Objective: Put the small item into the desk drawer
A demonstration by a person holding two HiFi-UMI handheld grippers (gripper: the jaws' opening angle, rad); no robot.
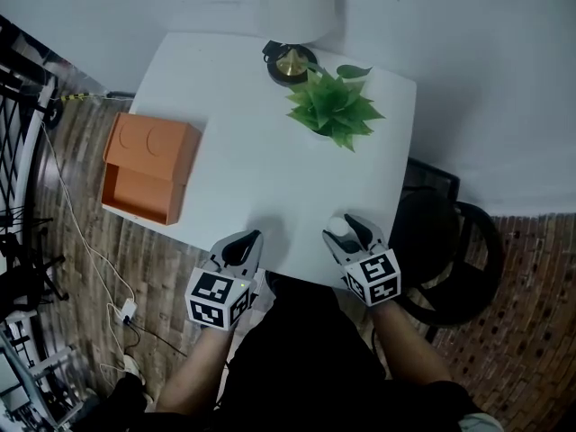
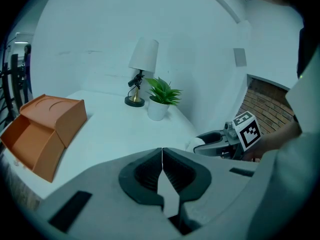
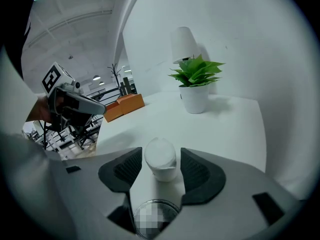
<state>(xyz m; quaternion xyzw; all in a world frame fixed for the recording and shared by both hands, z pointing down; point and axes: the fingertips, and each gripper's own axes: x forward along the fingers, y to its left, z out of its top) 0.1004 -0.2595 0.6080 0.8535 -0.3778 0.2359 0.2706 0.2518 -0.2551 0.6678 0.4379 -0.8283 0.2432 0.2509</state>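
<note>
1. The jaws of the right gripper [image 3: 161, 155] are released and stand wide apart. The small white item [image 3: 160, 160] stands upright between them on the tabletop [image 1: 252, 169], close to its near edge. A gap shows beside at least one pad, so the item is not yet gripped
2. The jaws of the left gripper [image 2: 162, 160] are clenched together with nothing between them. This gripper sits at the same near edge, beside the right one but not touching it
3. I judge that the step in hand is the grasp of the item. To do it well, the item should sit in the middle between the two pads. The pads should meet its straight lower wall, not its rounded top, which looks smooth and may slip out. A slow closing is better, so that one pad does not push the item over before the other arrives
4. The orange desk drawer [image 1: 148, 165] is at the left side of the tabletop, well apart from the item, and its tray seems already pulled out. The carry will therefore go to the left over bare surface. The left gripper is nearer to the drawer and could steady it if the unit slides
5. The lamp [image 1: 292, 61] and the potted plant [image 1: 333, 106] stand at the far edge, away from this path
</note>
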